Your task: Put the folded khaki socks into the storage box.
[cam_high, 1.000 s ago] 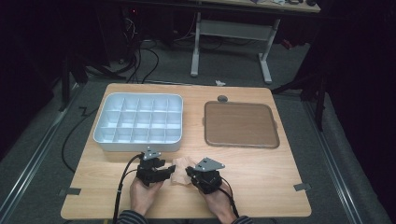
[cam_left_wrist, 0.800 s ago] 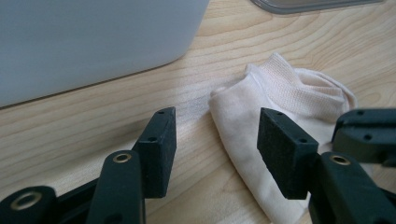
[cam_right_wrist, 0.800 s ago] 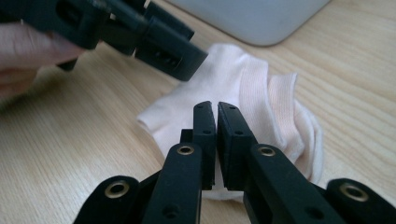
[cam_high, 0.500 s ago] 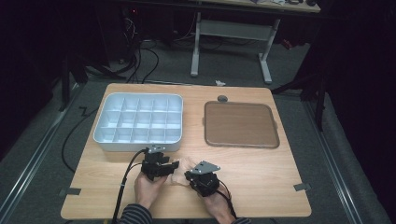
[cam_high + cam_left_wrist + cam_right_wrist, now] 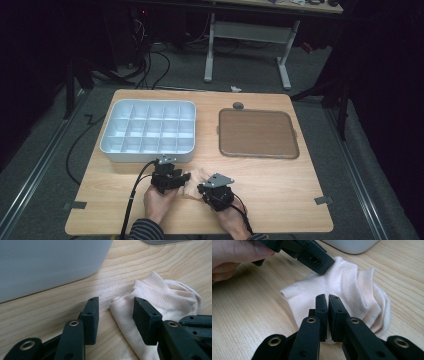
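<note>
pale cream knitted sock [image 5: 342, 290], folded over on itself with its ribbed cuff stacked in layers, lies on the light wooden surface [image 5: 280, 185] near the front edge, just in front of the white plastic compartment tray [image 5: 149, 131] and between the two hands. right gripper [image 5: 327, 301] has its jaws drawn together on the near part of the sock — the pads look clamped onto a fold of the fabric, which reads as pinning the sock in place so it cannot slide while the other hand works. left gripper [image 5: 115, 312] comes in from the other side with its jaws apart; they have just been closing, and in the left gripper view one pad stands on the bare wood while the other sits over the plain toe-side edge of the sock, so the fabric edge lies between them without yet being pinched. judging by this, the left is lining up a second grip on the opposite end — two holds would let the sock be stretched, unfolded or lifted evenly. brown square tray with a raised rim [image 5: 257, 133] sits well apart to the right of the compartment tray, with a small dark round object [image 5: 238, 105] just behind it
</note>
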`<action>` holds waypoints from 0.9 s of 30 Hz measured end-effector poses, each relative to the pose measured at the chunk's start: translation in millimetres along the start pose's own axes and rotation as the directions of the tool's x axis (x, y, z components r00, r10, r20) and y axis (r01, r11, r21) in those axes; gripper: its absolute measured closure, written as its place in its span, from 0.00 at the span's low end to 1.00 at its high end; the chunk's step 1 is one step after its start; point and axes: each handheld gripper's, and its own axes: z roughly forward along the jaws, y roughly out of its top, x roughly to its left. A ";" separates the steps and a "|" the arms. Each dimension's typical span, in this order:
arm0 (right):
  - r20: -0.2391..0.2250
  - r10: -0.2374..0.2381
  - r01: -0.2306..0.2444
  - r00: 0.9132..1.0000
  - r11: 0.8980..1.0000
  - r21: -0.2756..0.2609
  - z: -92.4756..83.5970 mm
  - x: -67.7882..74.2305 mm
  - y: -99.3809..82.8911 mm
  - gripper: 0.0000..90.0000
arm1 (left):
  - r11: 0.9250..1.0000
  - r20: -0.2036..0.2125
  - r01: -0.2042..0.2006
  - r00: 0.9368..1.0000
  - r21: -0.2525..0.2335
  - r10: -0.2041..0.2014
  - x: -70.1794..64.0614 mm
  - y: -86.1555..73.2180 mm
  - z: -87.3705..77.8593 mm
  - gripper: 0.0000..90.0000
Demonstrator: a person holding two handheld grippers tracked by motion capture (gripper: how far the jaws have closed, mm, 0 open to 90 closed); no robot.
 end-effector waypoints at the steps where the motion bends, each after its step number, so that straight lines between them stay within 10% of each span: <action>1: -0.001 -0.001 0.001 1.000 1.000 -0.002 0.2 0.0 -0.2 0.96 | 1.000 0.000 0.001 1.000 0.000 -0.001 0.0 0.1 0.0 0.64; 27: 0.000 -0.001 0.001 1.000 1.000 0.000 0.5 -0.5 -0.7 0.96 | 1.000 0.074 -0.026 0.997 -0.018 0.027 -0.5 -2.1 -4.8 0.95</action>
